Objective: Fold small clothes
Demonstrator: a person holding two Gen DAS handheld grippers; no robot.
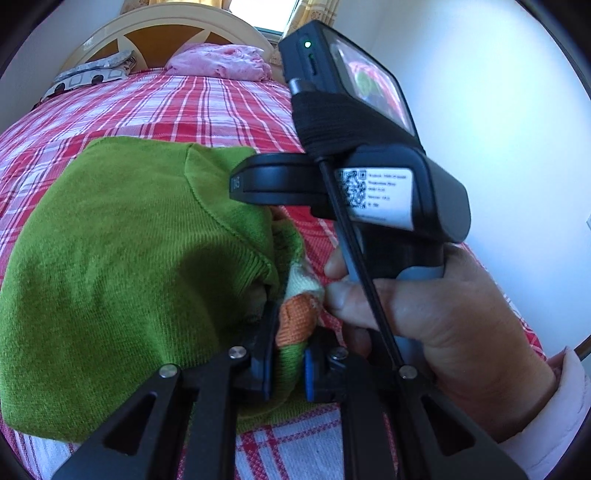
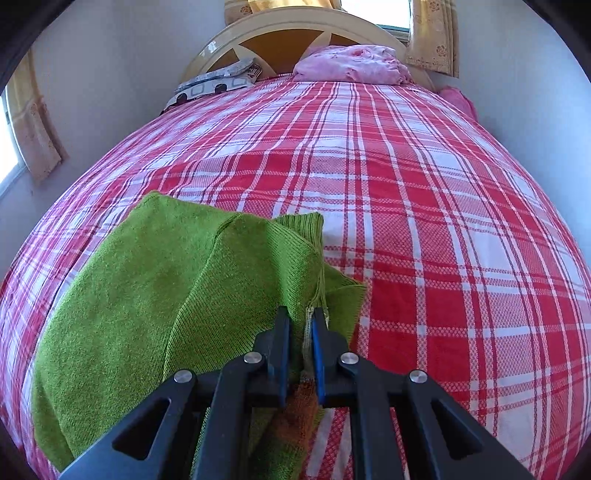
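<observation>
The small green knitted sweater [image 2: 147,295] lay partly folded on my bed's red-and-white plaid cover [image 2: 424,221]. My left tongs [image 1: 288,365] were clenched almost fully on its orange-and-cream striped edge [image 1: 297,317], beside my right hand [image 1: 443,321]. My right tongs [image 2: 301,354] were likewise nearly closed, pinching a green fold and its seam. A crumpled pink blanket [image 2: 354,64] sat well apart by the headboard [image 2: 280,29].

Label print [image 1: 376,192] on the right tongs' body too blurred to read
</observation>
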